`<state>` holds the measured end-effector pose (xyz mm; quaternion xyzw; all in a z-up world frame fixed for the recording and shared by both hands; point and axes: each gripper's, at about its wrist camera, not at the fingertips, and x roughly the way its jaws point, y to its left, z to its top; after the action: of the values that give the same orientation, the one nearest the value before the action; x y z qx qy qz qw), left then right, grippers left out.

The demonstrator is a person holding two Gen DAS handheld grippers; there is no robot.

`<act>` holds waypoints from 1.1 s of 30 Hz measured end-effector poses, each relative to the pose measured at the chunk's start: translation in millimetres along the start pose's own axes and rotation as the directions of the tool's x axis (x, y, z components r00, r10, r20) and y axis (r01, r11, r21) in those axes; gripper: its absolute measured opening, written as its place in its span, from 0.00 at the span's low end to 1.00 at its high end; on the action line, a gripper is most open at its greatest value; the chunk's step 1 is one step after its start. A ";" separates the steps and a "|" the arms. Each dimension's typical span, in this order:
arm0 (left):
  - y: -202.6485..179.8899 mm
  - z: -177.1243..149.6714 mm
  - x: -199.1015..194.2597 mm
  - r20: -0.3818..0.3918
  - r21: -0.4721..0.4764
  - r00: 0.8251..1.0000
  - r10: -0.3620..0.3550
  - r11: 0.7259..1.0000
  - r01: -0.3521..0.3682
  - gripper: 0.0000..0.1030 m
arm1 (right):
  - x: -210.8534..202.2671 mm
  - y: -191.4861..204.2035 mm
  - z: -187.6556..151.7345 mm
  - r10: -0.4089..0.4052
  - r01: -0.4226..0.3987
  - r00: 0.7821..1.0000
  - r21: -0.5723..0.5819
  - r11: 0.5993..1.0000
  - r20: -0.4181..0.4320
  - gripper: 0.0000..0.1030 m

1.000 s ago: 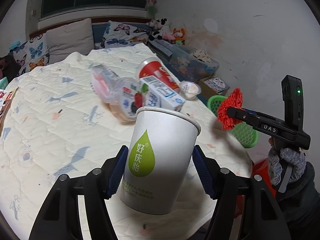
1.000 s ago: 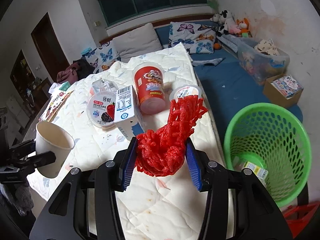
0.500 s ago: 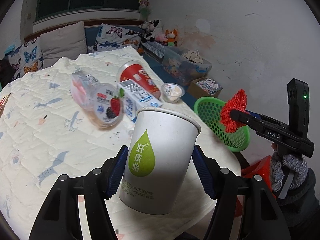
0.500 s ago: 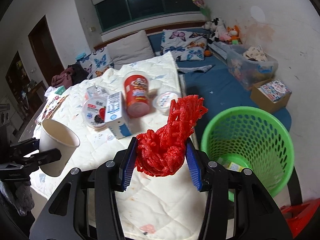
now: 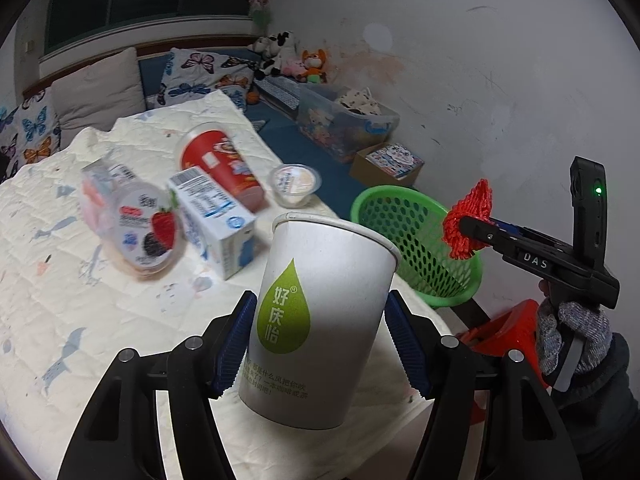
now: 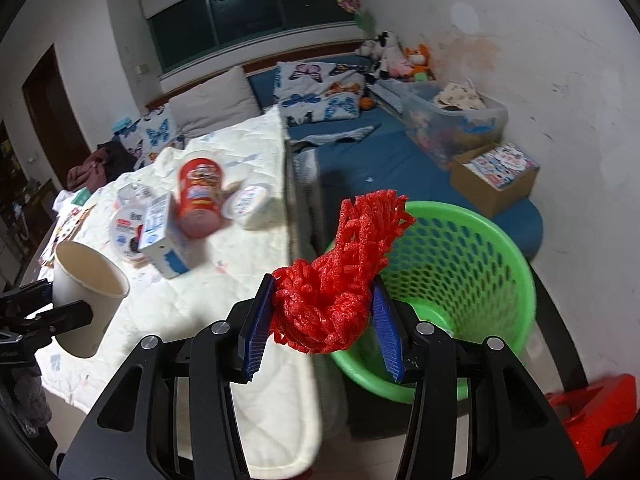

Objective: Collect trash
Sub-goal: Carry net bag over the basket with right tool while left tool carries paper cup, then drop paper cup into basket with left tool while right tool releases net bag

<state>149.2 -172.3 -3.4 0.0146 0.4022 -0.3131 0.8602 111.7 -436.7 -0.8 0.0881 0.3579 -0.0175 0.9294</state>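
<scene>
left wrist view: left gripper point(image 5: 320, 344) clamped on a paper cup point(image 5: 320, 320), pads on both sides, mouth up — a carry grip. past the jaws to the right, the green basket point(image 5: 416, 240), where trash evidently goes.

right wrist view: right gripper point(image 6: 324, 320) squeezed on red mesh point(image 6: 340, 276); the basket point(image 6: 472, 256) sits just beyond and right of the jaws — likely lined up for a drop. more litter on the bed point(image 6: 224, 280).

Carton point(image 5: 214, 220) and cups on quilt point(image 5: 60, 280); basket point(image 5: 416, 240) beside.
</scene>
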 end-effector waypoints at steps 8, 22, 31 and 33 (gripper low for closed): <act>-24.8 15.2 23.4 -0.026 0.035 0.999 -0.026 0.999 0.027 0.62 | 12.0 -41.6 -3.5 -0.083 0.084 0.996 0.050 0.995 -0.028 0.48; -58.2 38.1 61.9 -0.062 0.074 0.997 -0.045 0.996 0.050 0.62 | 31.8 -84.0 -9.2 -0.111 0.116 0.993 0.128 0.985 -0.050 0.64; -76.8 50.8 82.1 -0.082 0.089 0.995 -0.061 0.994 0.068 0.62 | 27.1 -95.1 -11.9 -0.115 0.120 0.993 0.149 0.982 -0.042 0.71; -81.7 54.7 87.5 -0.084 0.096 0.994 -0.063 0.993 0.071 0.62 | 21.8 -96.8 -12.5 -0.118 0.121 0.993 0.152 0.981 -0.031 0.73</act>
<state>183.6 -299.2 -9.2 0.0566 0.4210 -0.3606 0.8304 110.3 -529.1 -39.1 0.1379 0.3702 -0.0999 0.9132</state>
